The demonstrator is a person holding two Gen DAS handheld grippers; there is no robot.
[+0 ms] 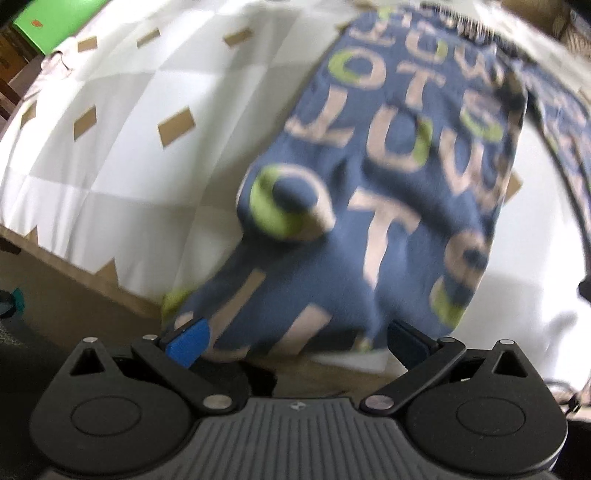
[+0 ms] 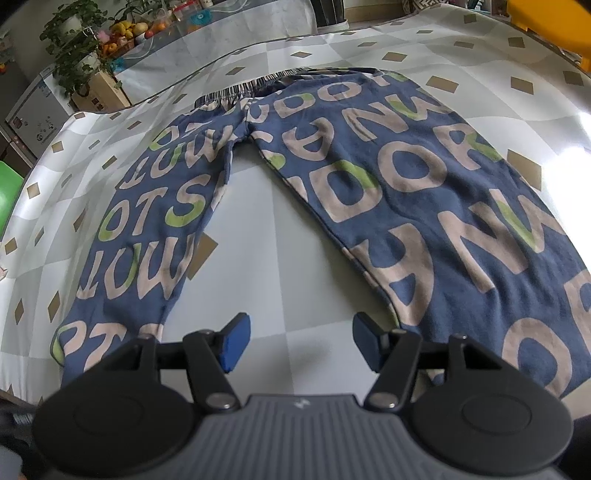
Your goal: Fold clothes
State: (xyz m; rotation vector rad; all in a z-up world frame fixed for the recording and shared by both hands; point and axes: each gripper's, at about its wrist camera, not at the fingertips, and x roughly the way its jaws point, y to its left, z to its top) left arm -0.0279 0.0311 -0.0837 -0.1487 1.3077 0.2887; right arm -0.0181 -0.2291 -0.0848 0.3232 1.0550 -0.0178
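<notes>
Blue trousers [image 2: 406, 192] printed with large pink and green letters lie flat on the chequered tablecloth [image 2: 288, 240]. Their legs are spread towards me and the striped waistband [image 2: 240, 90] is at the far side. My right gripper [image 2: 301, 343] hovers open over the bare cloth between the two legs, with nothing between its fingers. In the blurred left wrist view, my left gripper [image 1: 297, 341] stands wide open at the hem of the left trouser leg [image 1: 388, 184]. That hem lies rumpled near the table's front edge, reaching in between the fingertips, and the pads do not press on it.
The table's front edge [image 1: 74, 266] runs diagonally at the left, with floor below it. A green object [image 1: 40, 26] sits beyond the far corner. Potted plants [image 2: 74, 48], fruit [image 2: 125, 31] and a white appliance [image 2: 33, 118] stand behind the table. A yellow object [image 2: 550, 22] is at the far right.
</notes>
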